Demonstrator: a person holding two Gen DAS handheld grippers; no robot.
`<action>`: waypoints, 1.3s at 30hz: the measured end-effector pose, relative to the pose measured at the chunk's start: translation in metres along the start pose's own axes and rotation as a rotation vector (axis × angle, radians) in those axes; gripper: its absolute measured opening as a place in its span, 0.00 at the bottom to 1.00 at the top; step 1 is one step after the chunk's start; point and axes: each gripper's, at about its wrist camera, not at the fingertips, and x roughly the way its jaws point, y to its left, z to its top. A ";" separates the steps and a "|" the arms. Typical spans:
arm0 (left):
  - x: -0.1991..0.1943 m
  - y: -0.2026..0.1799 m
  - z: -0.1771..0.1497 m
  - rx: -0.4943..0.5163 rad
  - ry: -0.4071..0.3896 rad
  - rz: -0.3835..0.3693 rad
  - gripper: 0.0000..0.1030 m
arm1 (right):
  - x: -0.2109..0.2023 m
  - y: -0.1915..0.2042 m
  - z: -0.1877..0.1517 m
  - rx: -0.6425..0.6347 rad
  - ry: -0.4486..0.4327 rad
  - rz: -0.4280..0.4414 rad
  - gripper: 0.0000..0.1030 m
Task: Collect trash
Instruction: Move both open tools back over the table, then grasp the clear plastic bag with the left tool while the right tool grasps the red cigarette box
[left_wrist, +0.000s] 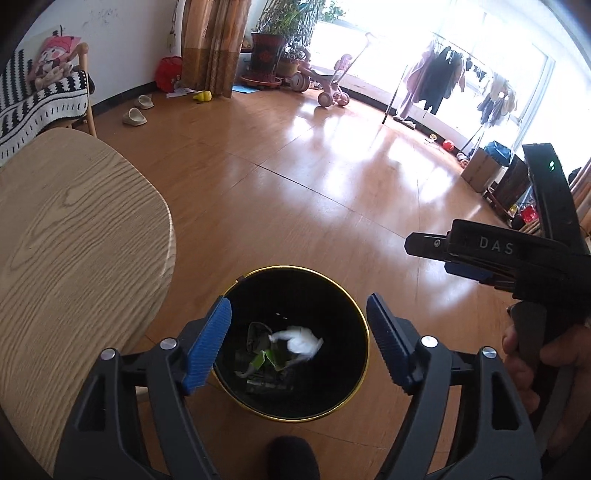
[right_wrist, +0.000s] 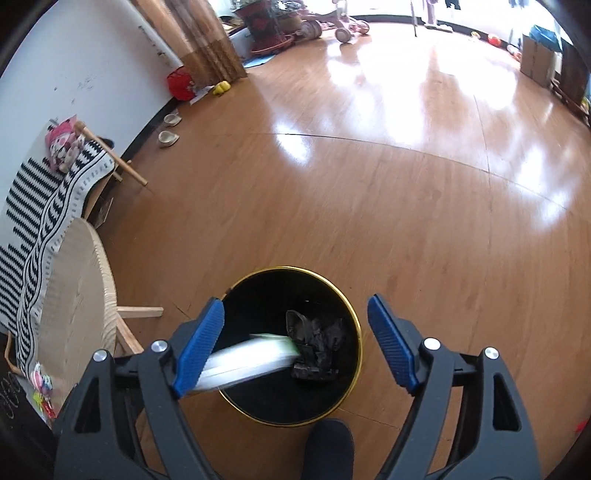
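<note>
From the left wrist, the left gripper (left_wrist: 299, 325) hung with jaws wide apart over the black bin (left_wrist: 364, 373); a blurred white scrap (left_wrist: 301, 341) lay among half-hidden green bits inside.

From the right wrist, the right gripper (right_wrist: 295, 326) gaped too, a smeared white wrapper (right_wrist: 247, 360) tipping over the rim onto crumpled black trash (right_wrist: 317, 341).

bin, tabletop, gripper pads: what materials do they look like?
Bin: smooth glossy black wall with a shiny gold rim, probably metal or hard plastic; cannot tell which.
Tabletop: pale wood or wood veneer, matte, bold grain lines showing.
Gripper pads: blue, finely ribbed, matte; likely rubber or soft plastic on black plastic jaws.
</note>
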 end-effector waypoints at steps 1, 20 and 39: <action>-0.003 0.002 0.000 0.001 -0.001 0.008 0.73 | -0.001 0.005 0.000 -0.014 0.001 0.005 0.75; -0.225 0.217 -0.042 -0.318 -0.168 0.480 0.91 | -0.026 0.304 -0.091 -0.535 0.037 0.270 0.76; -0.383 0.428 -0.235 -0.594 -0.056 0.749 0.91 | -0.020 0.529 -0.265 -0.960 0.155 0.497 0.78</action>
